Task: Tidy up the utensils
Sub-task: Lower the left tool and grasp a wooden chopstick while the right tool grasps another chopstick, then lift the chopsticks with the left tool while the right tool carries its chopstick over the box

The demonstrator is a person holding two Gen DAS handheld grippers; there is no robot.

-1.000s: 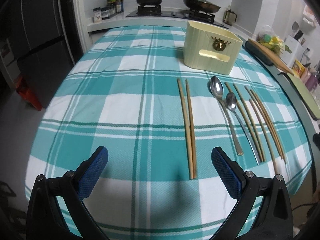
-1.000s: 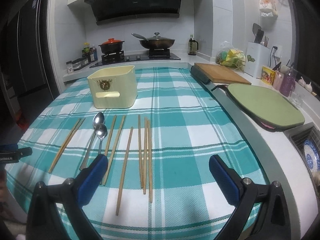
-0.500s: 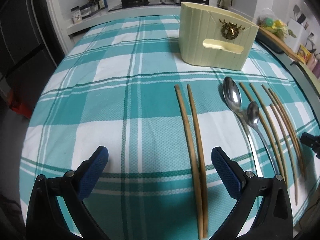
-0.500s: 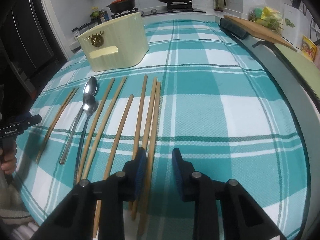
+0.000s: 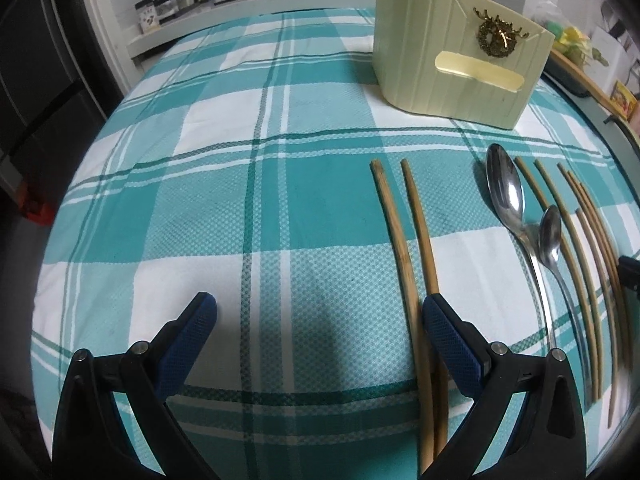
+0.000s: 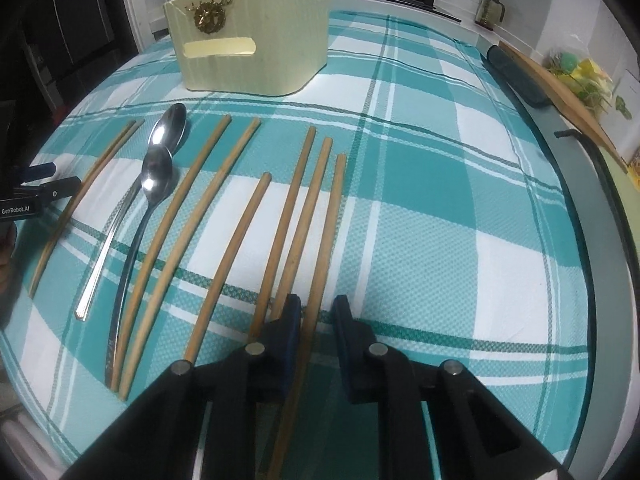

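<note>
Right gripper (image 6: 316,314) is pointing steeply down at the tablecloth (image 6: 420,208), jaws narrow and closing. The rightmost chopstick (image 6: 326,240) is running up through the gap toward 12 o'clock; whether the pads are pressing on it yet is not clear. Two neighbouring chopsticks (image 6: 298,216) are lying just beside the left pad at 11 o'clock, so the risk is the left finger dragging one along. Judgement: the operator should be centring the stick between the pads, closing fully before lifting, and gripping near the thick end so it is not pivoting.

Left gripper (image 5: 320,320) is standing wide open, holding nothing. Its right pad is sitting over the leftmost chopstick pair (image 5: 416,264), not around it; it needs shifting toward 3 o'clock to straddle them.

Two spoons (image 6: 160,168) are lying at 10 o'clock in the right wrist view, more chopsticks either side.

The cream holder (image 6: 252,36) is standing upright at 12 o'clock, well apart from the utensils. Its inside is hidden in both views; nothing is sticking out above the rim.
</note>
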